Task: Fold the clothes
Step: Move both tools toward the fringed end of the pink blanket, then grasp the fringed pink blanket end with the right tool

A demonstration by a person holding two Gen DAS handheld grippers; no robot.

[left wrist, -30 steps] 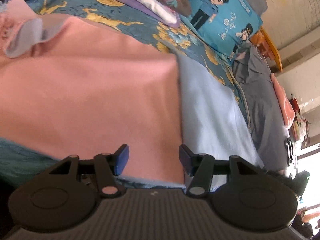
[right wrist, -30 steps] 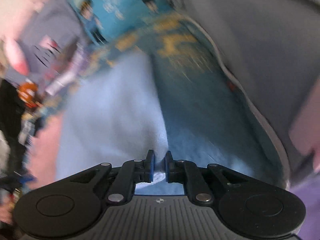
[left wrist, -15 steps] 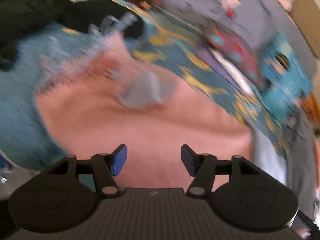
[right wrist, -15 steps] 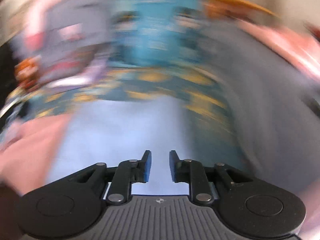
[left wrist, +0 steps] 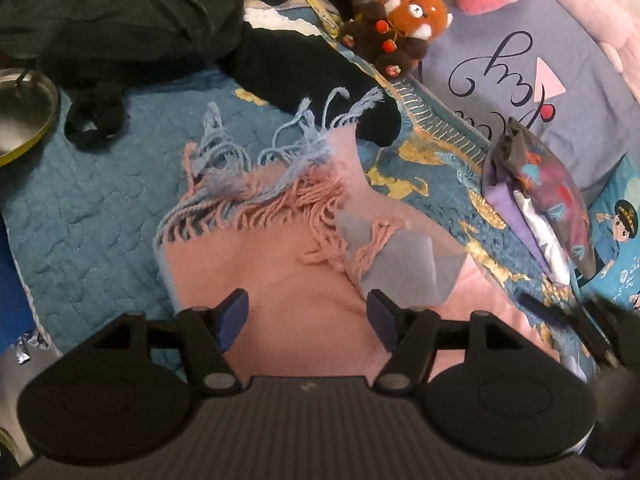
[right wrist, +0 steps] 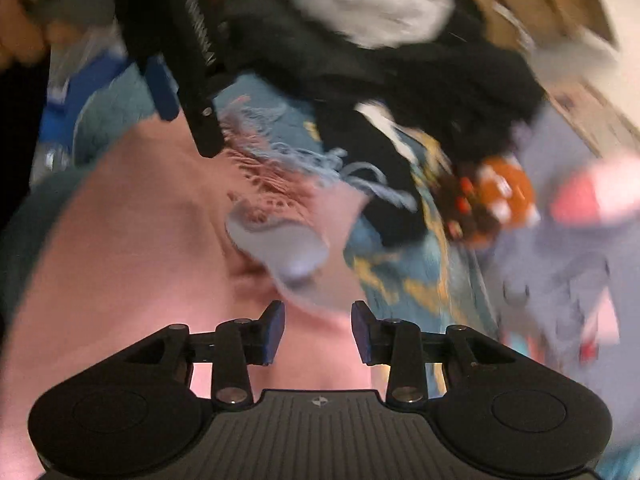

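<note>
Pink scarf [left wrist: 280,280] lay part-folded mid-frame, fringe [left wrist: 280,196] rumpled, one corner flipped. Left gripper [left wrist: 306,318] and right gripper [right wrist: 318,330] both empty, jaws opening. Squaring likely remained.

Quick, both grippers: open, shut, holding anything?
Left gripper: jaws opening, nothing between them, over the pink scarf.
Right gripper: jaws opening, nothing gripped, also above the scarf.
</note>
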